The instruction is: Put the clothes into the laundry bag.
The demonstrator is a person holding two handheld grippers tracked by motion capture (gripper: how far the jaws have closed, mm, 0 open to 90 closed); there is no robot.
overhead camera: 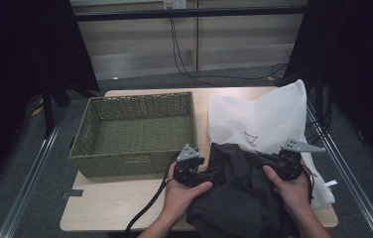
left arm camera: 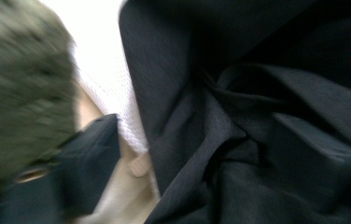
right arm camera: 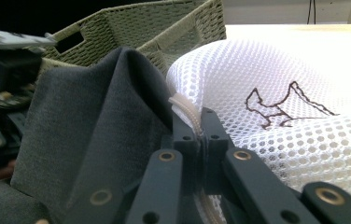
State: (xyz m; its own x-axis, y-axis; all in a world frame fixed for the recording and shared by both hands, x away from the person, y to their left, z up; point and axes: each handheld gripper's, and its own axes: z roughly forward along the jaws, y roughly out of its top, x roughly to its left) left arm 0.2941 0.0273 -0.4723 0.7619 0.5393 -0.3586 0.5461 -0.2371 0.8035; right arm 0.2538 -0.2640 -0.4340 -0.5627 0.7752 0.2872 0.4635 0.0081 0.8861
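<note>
Green woven basket (overhead camera: 135,134) beyond left gripper (overhead camera: 188,167), empty. White mesh bag (overhead camera: 264,119) under dark garment (overhead camera: 234,193), rim pinched in closed right gripper (right arm camera: 201,133). Left gripper's jaws blurred, grip unclear. Probably mid-bagging; next, likely holding rim open and feeding garment in.

Light wood table (overhead camera: 125,198) on grey floor (overhead camera: 31,173). Pale panelled wall (overhead camera: 140,39) behind, black cables (overhead camera: 184,59) hanging down it. Black curtains (overhead camera: 21,44) both sides. Metal rails (overhead camera: 26,173) flank the table. Dim lighting.
</note>
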